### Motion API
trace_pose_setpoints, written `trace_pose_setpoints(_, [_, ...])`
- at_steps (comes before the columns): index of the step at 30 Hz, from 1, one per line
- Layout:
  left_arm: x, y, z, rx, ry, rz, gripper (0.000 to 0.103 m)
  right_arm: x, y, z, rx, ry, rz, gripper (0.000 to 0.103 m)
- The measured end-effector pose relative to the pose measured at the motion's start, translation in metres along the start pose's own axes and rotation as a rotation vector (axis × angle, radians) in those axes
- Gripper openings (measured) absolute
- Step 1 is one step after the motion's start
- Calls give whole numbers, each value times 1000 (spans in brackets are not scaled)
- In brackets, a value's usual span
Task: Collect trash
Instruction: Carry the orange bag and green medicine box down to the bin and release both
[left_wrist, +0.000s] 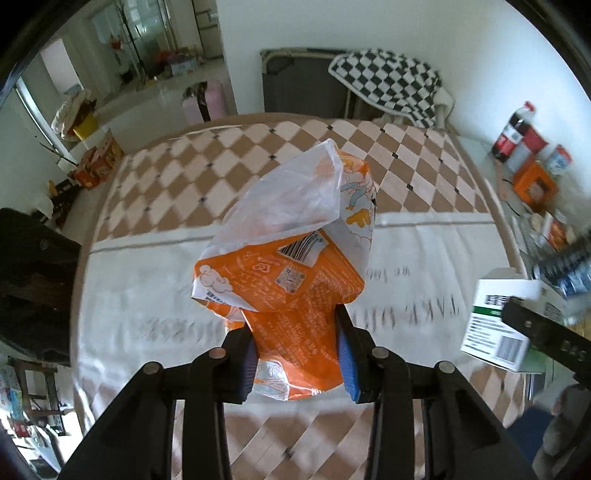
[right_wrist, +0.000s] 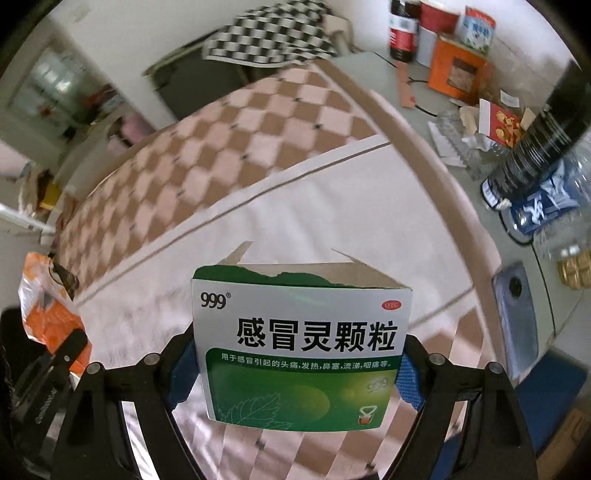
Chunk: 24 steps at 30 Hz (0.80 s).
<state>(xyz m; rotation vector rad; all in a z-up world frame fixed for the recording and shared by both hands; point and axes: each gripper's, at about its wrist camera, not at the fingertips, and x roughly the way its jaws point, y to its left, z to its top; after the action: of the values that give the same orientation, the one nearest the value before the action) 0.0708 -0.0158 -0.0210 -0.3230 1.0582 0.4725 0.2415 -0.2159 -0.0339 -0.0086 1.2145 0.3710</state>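
My left gripper (left_wrist: 297, 363) is shut on a crumpled orange and white snack bag (left_wrist: 284, 258) and holds it above the checkered tablecloth (left_wrist: 258, 147). My right gripper (right_wrist: 295, 373) is shut on an opened green and white medicine box (right_wrist: 301, 350), also held above the table. The box shows at the right of the left wrist view (left_wrist: 495, 325). The orange bag shows at the far left of the right wrist view (right_wrist: 48, 306).
A white paper sheet (right_wrist: 332, 221) covers the near part of the round table. To the right a grey counter (right_wrist: 369, 70) holds bottles, cans, an orange box (right_wrist: 456, 70), a phone (right_wrist: 515, 325) and a water bottle (right_wrist: 554, 206). A checkered blanket (left_wrist: 391, 81) lies behind.
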Motion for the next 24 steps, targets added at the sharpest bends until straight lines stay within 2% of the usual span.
trace_pose_setpoints(2, [-14,14,-22,2,-17,-11,33,-18,16,-41,-13,-13,27,87])
trace_pose_setpoints(7, [-53,62,-109,29,-28,-53,33,-50,45,-149,-22,-29,44,87])
trace_pose_setpoints(10, [-56,82,-159,39,14,-82,33,-60,53,-221,-13,-7,26,87])
trace_pose_setpoints(13, [-47,96,-211,28,97,-113,33,-51,49,-288,-3,68,4,87])
trace_pose_setpoints(17, [-23,105,-275,5,213,-144,33,-14,28,-364,26,184,-21,87])
trace_pose_setpoints(20, [19,111,-320,-48,325,-155,34,34,10,-409,56,277,-39,87])
trace_pose_setpoints(24, [95,112,-369,-98,446,-187,37,116,-10,-449,78,369,-24,87])
